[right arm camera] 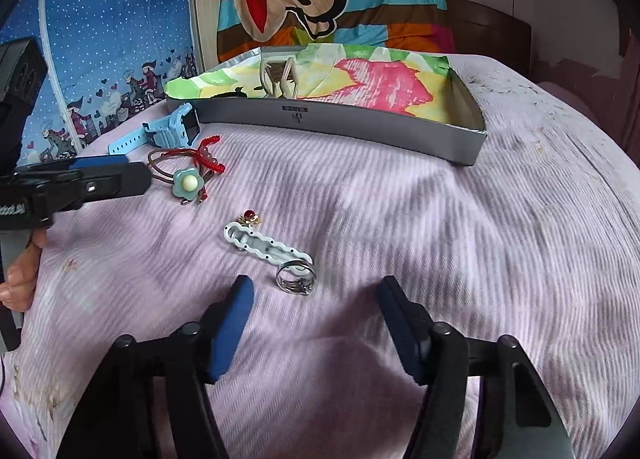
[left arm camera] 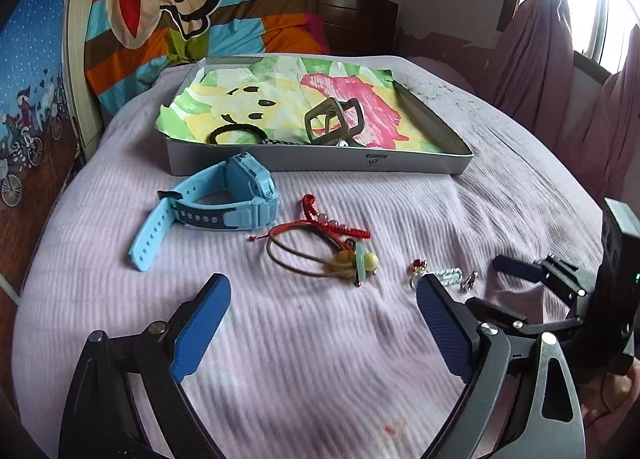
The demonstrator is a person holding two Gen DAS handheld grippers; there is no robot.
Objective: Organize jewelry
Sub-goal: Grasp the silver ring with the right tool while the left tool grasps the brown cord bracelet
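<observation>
Both tools hovering over the pink bedspread point(right arm camera: 400, 199). Left tool point(left arm camera: 322, 323) standing wide open, nothing between its pads, short of the flower hair tie point(left arm camera: 352, 259) and red cord bracelet point(left arm camera: 336, 221). Right tool point(right arm camera: 316, 319) also gaping empty, just short of the silver ring point(right arm camera: 294, 277), which is touching the white hair clip point(right arm camera: 264, 245). Blue watch point(left arm camera: 224, 199) lying just before the grey tray point(left arm camera: 320, 163); a hair claw point(left arm camera: 334, 121) and black hair tie point(left arm camera: 236, 133) sitting inside.

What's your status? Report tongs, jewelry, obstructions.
Left tongs and right tongs open, empty. Ring, clip, hair ties, watch loose on bed; tray holds claw clip. Nothing in the way.
</observation>
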